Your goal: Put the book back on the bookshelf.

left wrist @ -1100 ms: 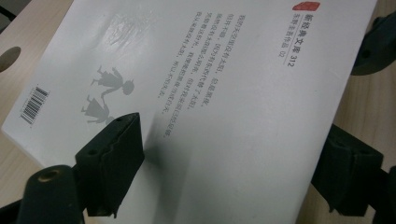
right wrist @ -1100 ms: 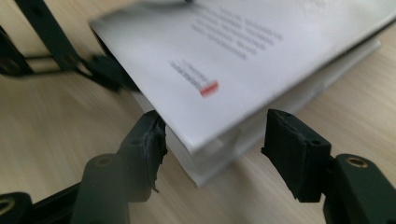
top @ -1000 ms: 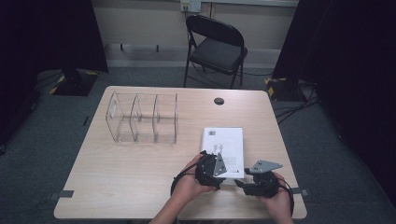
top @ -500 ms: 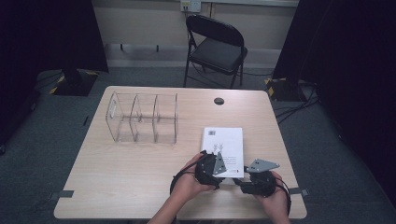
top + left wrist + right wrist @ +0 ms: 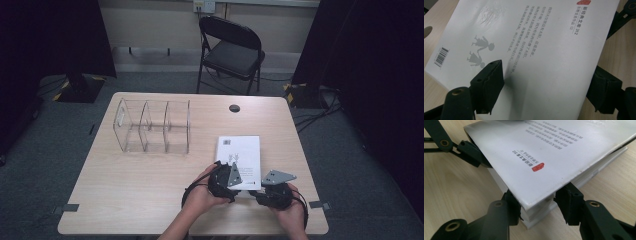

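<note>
Three clear compartments make up the plastic organiser (image 5: 152, 126) standing at your far left, upright and well apart from your hands, with a wide stretch of bare pale wood-grain table (image 5: 125, 185) in front of it for moving. Your left gripper (image 5: 223, 181) rests over the near left corner of the white book (image 5: 239, 154): in the left gripper view one jaw lies on the glossy cover and the other stands off the book's side edge, so the jaws are spread and not pressing. The book lies flat, right of centre, near your edge of the table; its smooth cover carries grey figures, columns of print, a barcode and a small red mark. Your right gripper (image 5: 260, 194) sits at the near right corner; its jaws have just been closing, and in the right gripper view the matte black pads straddle the corner, the cover lifted above the page block; whether they pinch it I cannot tell.
</note>
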Demonstrator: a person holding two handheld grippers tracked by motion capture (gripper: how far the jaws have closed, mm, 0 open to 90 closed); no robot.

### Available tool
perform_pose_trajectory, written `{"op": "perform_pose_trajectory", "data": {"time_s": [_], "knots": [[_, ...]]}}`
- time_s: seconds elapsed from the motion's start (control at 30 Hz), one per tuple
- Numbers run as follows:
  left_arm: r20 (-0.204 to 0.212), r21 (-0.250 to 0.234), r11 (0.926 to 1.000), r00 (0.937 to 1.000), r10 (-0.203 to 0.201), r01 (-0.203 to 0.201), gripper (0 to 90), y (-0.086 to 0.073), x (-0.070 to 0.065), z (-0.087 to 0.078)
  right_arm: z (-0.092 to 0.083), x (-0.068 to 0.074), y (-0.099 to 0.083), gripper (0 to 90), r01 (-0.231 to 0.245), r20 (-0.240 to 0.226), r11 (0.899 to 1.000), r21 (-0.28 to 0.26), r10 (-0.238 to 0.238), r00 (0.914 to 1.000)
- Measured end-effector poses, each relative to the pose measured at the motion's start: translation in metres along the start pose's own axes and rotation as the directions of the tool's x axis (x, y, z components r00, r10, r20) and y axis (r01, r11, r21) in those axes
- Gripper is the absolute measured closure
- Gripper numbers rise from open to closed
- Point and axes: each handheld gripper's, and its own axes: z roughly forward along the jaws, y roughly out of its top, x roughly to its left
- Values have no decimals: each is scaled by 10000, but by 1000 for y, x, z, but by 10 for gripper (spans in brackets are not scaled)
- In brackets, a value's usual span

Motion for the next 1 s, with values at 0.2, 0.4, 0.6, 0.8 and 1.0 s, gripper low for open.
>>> {"op": "perform_pose_trajectory", "data": {"time_s": [0.2, 0.4, 0.6, 0.8, 1.0], "knots": [[13, -1, 10000, 10000, -86, 86, 210, 0, 1, -4, -5, 2, 5, 597, 42, -9, 9997, -230, -42, 10000], [-92, -305, 9993, 9998, -196, 193, 148, -1, -1, -1, -9, 3, 8, 596, 33, 28, 9995, -300, -32, 10000], [-139, -354, 9986, 9991, -405, 400, 82, 1, -2, 4, -12, 4, 12, 596, 83, 89, 9992, -378, -80, 9999], [-254, -266, 9989, 9989, -390, 383, 7, 4, -1, 10, -13, 5, 13, 596, 14, 121, 9996, -296, -10, 9999], [-430, -188, 9994, 9986, -292, 284, 3, 5, 0, 13, -15, 5, 13, 596, 52, 43, 9995, -317, -50, 10000]]}}
